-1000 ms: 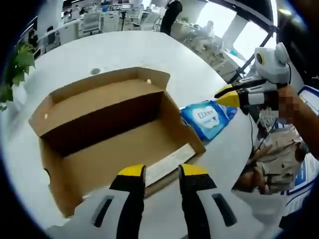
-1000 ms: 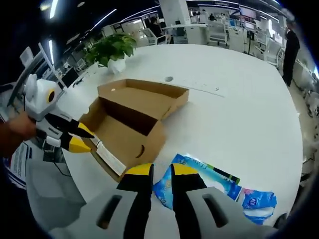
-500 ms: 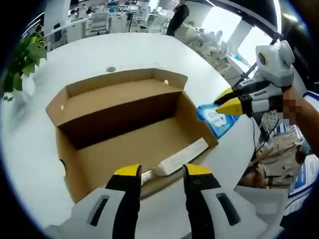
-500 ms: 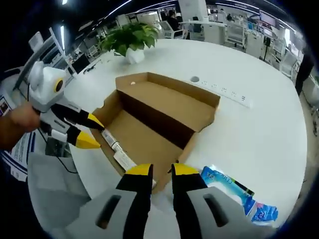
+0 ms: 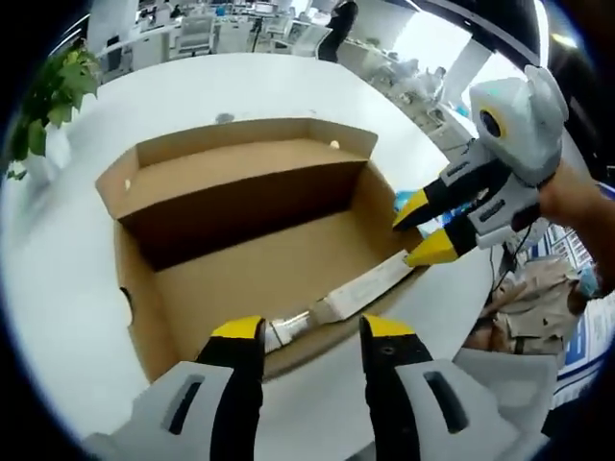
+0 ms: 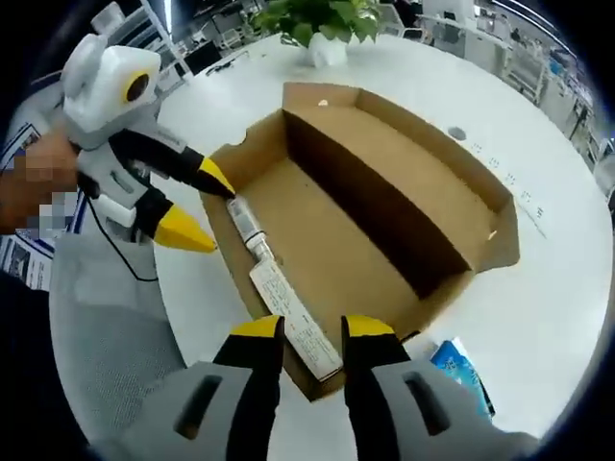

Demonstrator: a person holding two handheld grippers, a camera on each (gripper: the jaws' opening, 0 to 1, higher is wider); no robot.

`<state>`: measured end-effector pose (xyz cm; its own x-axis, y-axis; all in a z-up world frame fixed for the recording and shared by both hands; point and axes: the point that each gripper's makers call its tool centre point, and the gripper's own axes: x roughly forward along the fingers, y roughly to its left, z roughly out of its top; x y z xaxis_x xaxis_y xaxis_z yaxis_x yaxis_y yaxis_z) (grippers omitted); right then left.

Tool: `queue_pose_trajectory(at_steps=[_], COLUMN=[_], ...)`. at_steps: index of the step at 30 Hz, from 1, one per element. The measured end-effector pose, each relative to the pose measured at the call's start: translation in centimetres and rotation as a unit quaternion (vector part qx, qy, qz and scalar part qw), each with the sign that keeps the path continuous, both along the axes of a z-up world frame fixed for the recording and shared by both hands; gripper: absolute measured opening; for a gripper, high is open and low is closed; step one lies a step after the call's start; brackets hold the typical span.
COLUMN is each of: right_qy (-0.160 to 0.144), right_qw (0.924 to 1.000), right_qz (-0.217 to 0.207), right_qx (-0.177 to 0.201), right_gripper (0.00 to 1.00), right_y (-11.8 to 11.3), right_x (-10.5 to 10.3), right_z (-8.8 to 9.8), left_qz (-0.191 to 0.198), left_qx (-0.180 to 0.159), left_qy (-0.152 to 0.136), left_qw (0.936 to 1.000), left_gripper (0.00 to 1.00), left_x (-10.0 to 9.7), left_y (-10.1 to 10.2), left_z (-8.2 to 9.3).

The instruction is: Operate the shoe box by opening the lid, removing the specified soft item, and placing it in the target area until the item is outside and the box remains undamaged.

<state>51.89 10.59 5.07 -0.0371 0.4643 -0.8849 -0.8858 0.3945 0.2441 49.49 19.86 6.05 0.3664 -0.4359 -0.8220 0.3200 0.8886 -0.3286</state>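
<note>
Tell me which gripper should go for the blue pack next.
Right, probably. The pack lies on the table beside the box corner nearest the right gripper, whose jaws are open. The left gripper sits at the far end of that wall.

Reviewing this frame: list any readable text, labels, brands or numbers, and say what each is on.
No text can be read in either view.
White label on the near wall of the cardboard box: printed lines, too small and blurred to read.
Blue packet on the table beside the box: print, mostly hidden behind the box and illegible.
</note>
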Motion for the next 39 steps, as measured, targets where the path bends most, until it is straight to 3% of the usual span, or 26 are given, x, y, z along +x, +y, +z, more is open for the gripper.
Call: queue_pose_trajectory(at_steps=[3,11,19,25,27,30,34,39], right_qy=[0.023,0.032,0.066,0.056,0.059,0.023,-0.005,0.003], right_qw=[0.9984,0.9902,0.9810,0.9693,0.9703,0.9719,0.9727,0.9734], right_qz=[0.041,0.120,0.171,0.221,0.218,0.218,0.217,0.215], right_qx=[-0.029,-0.065,-0.062,-0.093,-0.087,-0.086,-0.083,-0.081], right_gripper=[0.26,0.27,0.29,0.29,0.29,0.34,0.27,0.23], right_y=[-0.3,-0.1,0.0,-0.5,-0.3,-0.1,0.0,0.0], right_x=[-0.8,-0.3,-1.1,-1.4,-1.5,-0.5,0.4,0.1], right_z=[-1.0,-2.6,-2.6,-4.1,-3.8,-3.6,-3.1,-3.1], left_qz=[-0.001,-0.002,0.001,-0.001,0.000,0.000,-0.004,-0.006], left_qx=[-0.001,-0.006,-0.007,-0.006,-0.005,-0.006,-0.008,-0.009], left_qy=[0.006,0.009,0.008,0.008,0.008,0.011,0.015,0.016], left_qw=[1.0000,0.9999,0.9999,0.9999,1.0000,0.9999,0.9999,0.9998], left_gripper=[0.40,0.40,0.40,0.40,0.40,0.39,0.39,0.38], left_x=[-0.2,-0.3,-0.1,0.1,0.1,0.0,-0.1,-0.1], left_y=[0.1,0.1,0.4,0.3,0.4,0.3,-0.2,-0.2], left_z=[-0.2,-0.5,-0.7,-0.8,-0.9,-1.2,-1.5,-1.5])
